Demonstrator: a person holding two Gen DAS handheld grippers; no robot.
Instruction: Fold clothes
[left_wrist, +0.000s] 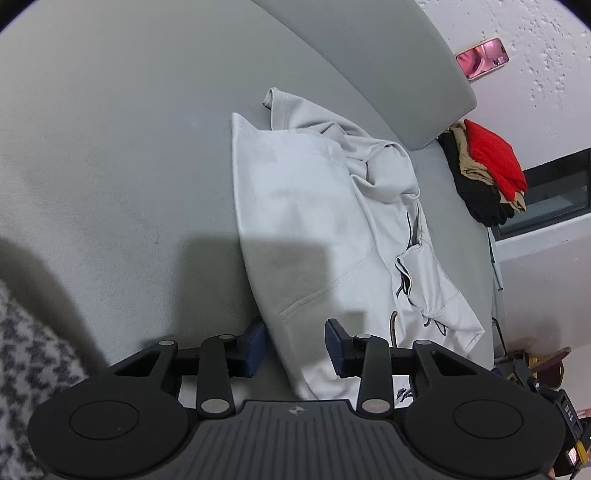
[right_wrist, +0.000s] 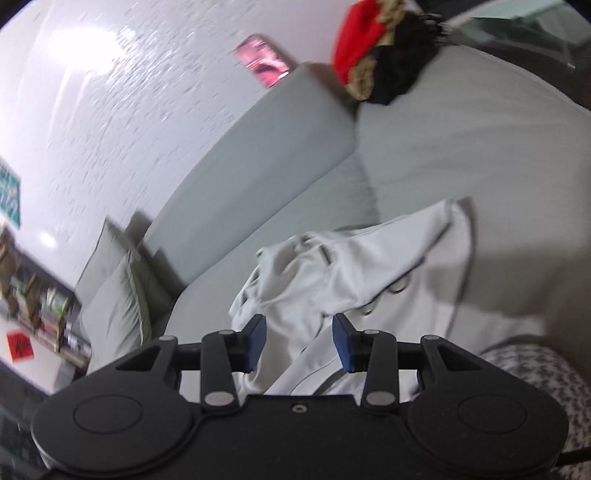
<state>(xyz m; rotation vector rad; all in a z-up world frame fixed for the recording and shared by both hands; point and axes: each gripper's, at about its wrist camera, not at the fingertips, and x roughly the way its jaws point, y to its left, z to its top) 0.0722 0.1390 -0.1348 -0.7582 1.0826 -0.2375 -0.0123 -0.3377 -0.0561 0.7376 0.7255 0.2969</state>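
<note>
Left wrist view: your left gripper (left_wrist: 295, 345) stands part-open astride the pale garment's (left_wrist: 314, 221) near folded edge on the sofa seat (left_wrist: 110, 147), pads not pressing. Your right gripper (right_wrist: 299, 341) hangs part-open over its rumpled end, holding nothing. Risk: pinching one layer would drag the fold apart.

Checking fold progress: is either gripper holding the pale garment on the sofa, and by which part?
Nothing is held. The left gripper straddles the pale garment's near folded edge, jaws apart; the right gripper is open over bunched fabric.

Pale grey shirt (left_wrist: 314, 221) lies half-folded, rumpled on sofa (left_wrist: 110, 129).
</note>
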